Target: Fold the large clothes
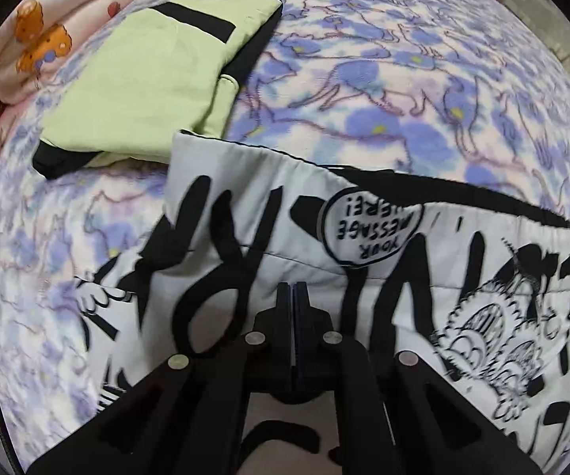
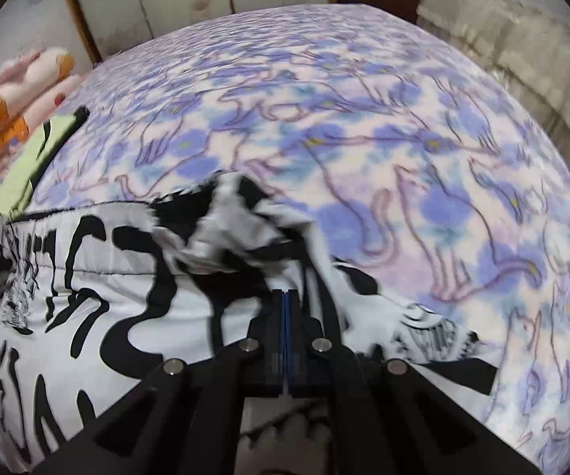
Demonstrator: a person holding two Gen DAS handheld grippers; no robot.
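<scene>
On the bed's floral blanket (image 1: 423,91), the white garment with black cartoon lettering (image 1: 285,233) lies under both grippers. The left gripper (image 1: 293,289) and right gripper (image 2: 285,295) each pinch its cloth, bunched at the right. A folded green garment (image 1: 146,79) lies beyond.

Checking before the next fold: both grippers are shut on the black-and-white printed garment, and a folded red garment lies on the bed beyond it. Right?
Not quite. The folded garment is light green with black trim, not red; the left wrist view shows it. The rest holds: left gripper and right gripper are shut on the printed garment.
</scene>
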